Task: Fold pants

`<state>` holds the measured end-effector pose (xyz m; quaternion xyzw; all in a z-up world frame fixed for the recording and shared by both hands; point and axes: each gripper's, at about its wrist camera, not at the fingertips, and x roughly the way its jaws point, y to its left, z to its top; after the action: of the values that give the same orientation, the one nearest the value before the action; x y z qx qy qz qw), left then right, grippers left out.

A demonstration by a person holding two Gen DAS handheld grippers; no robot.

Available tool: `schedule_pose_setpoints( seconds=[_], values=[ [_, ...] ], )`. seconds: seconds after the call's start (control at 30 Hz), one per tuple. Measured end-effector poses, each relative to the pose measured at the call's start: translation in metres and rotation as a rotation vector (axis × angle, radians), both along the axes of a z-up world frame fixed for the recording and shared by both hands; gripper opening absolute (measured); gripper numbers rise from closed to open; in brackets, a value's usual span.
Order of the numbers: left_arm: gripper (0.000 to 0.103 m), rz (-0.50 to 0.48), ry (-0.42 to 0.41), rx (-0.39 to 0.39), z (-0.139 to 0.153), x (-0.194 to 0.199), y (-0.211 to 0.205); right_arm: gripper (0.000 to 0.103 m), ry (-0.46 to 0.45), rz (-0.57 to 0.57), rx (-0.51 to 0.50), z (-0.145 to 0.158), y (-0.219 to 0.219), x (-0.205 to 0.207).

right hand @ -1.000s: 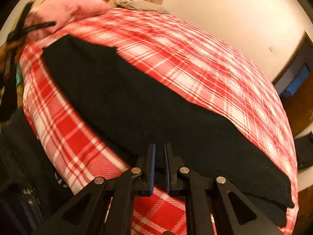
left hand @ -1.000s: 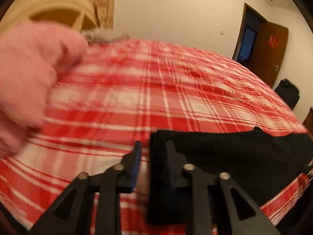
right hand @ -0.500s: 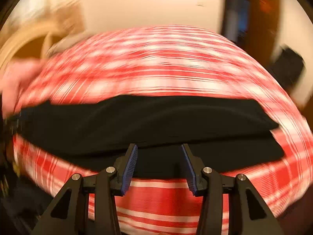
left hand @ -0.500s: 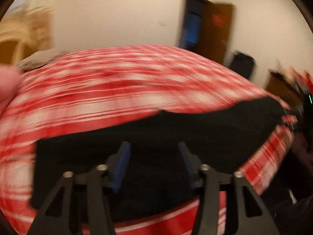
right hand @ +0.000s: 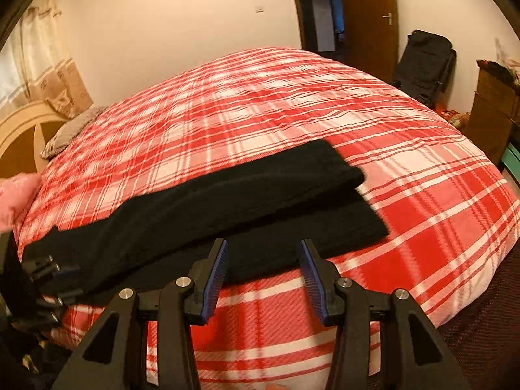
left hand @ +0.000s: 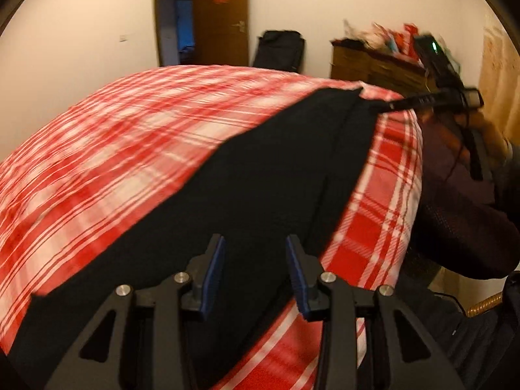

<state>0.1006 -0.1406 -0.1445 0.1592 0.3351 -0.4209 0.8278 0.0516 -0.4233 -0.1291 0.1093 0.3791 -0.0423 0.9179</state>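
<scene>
Black pants [left hand: 260, 178] lie folded lengthwise along the near edge of the bed, one leg on the other; they also show in the right wrist view [right hand: 211, 208]. My left gripper [left hand: 255, 243] is open and empty, just above one end of the pants. My right gripper [right hand: 263, 248] is open and empty at the near edge of the pants, towards their other end. The left gripper shows at the far left of the right wrist view [right hand: 48, 276]. The right gripper shows at the far end of the pants in the left wrist view [left hand: 429, 99].
The bed has a red and white plaid cover [right hand: 260, 104]. A pink pillow [right hand: 16, 195] and a grey cloth [right hand: 71, 130] lie by the headboard. A black suitcase [right hand: 425, 65] stands by the brown door [right hand: 370, 19]. A wooden dresser [left hand: 373, 65] holds clutter.
Both grippers were nearly shut at the pants and have opened. Both have swung round, so each view now looks along the length of the pants.
</scene>
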Motion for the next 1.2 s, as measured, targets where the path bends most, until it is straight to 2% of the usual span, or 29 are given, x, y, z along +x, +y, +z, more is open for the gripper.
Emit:
schedule_pose_setpoints(
  seconds=[0.27,0.33,0.37,0.4,0.5,0.6,0.63,0.67,0.73,0.83,0.87,1.0,1.1,1.2],
  values=[
    [0.041,-0.042,0.041,0.073,-0.025,-0.002,-0.028,0.048,-0.009,-0.085,0.114,-0.001,-0.035,0.009],
    [0.041,-0.038,0.047,0.069,-0.027,0.0,-0.032,0.048,-0.007,-0.096,0.135,-0.001,-0.041,0.011],
    [0.039,-0.034,0.05,0.065,-0.026,0.001,-0.032,0.048,-0.006,-0.104,0.149,-0.001,-0.045,0.013],
    [0.03,-0.031,0.05,0.065,-0.026,0.002,-0.032,0.048,-0.005,-0.11,0.157,-0.001,-0.047,0.015],
    [0.015,-0.026,0.05,0.076,-0.025,0.004,-0.033,0.048,-0.004,-0.127,0.182,0.0,-0.054,0.024],
    [0.015,-0.023,0.061,0.071,-0.025,0.007,-0.032,0.047,-0.005,-0.164,0.196,-0.001,-0.064,0.035],
    [0.015,-0.022,0.062,0.072,-0.025,0.007,-0.033,0.045,-0.007,-0.175,0.203,-0.001,-0.067,0.038],
    [0.015,-0.021,0.062,0.072,-0.026,0.006,-0.033,0.03,-0.002,-0.176,0.206,-0.002,-0.069,0.042],
    [0.015,-0.017,0.061,0.07,-0.026,0.007,-0.034,0.006,0.011,-0.172,0.191,-0.002,-0.072,0.05],
    [0.015,-0.006,0.059,0.068,-0.025,0.01,-0.033,0.006,0.022,-0.159,0.192,-0.002,-0.072,0.056],
    [0.01,-0.002,0.054,0.067,-0.025,0.011,-0.033,0.006,0.015,-0.154,0.177,0.001,-0.07,0.056],
    [0.005,0.018,0.059,0.043,-0.017,0.017,-0.027,0.005,-0.061,-0.122,0.154,0.026,-0.065,0.043],
    [0.004,0.034,0.05,0.01,-0.009,0.022,-0.021,0.005,-0.082,-0.111,0.145,0.035,-0.064,0.029],
    [0.004,0.057,0.039,-0.05,0.009,0.024,-0.007,0.005,-0.071,-0.112,0.152,0.027,-0.066,0.014]
  ],
)
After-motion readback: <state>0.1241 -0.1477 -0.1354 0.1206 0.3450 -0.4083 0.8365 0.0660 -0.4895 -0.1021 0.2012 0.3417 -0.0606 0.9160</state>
